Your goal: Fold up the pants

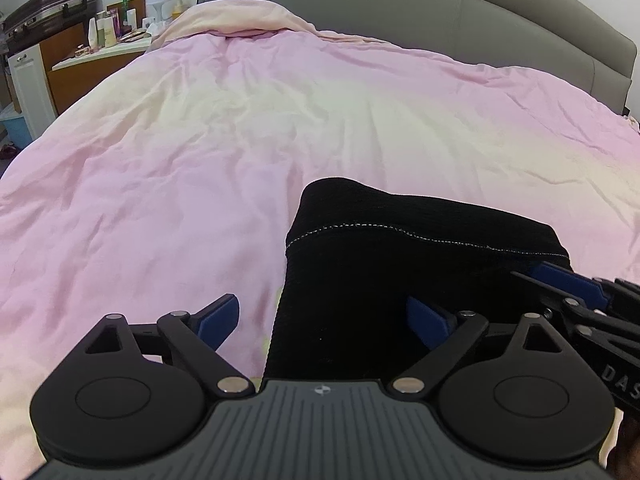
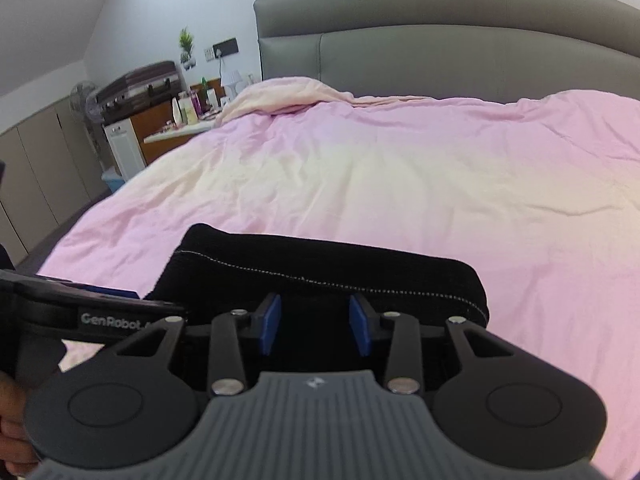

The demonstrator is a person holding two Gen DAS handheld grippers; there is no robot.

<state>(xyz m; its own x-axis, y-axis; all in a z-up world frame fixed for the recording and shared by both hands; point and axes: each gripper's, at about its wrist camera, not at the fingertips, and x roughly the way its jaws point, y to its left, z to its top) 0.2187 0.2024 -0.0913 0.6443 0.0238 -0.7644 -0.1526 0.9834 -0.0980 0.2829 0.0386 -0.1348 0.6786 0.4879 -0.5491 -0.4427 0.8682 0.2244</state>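
Observation:
Black pants (image 1: 380, 248) lie folded into a thick stack on the pink bed cover (image 1: 240, 140), with a white stitched seam across the top. My left gripper (image 1: 324, 320) is open wide over the stack's near left edge, its blue pads (image 1: 218, 322) apart and holding nothing. My right gripper (image 2: 314, 326) is open over the near edge of the pants (image 2: 320, 268), blue pads (image 2: 270, 322) apart with dark cloth behind them. The right gripper also shows at the right edge of the left wrist view (image 1: 576, 284). The left gripper's body shows in the right wrist view (image 2: 100, 312).
A grey padded headboard (image 1: 440, 12) stands at the far end of the bed. A crumpled cream blanket (image 1: 240, 16) lies near it. A bedside table with bottles (image 1: 108, 36) and a suitcase (image 1: 48, 8) stand to the left. The pink cover (image 2: 400, 184) stretches wide beyond the pants.

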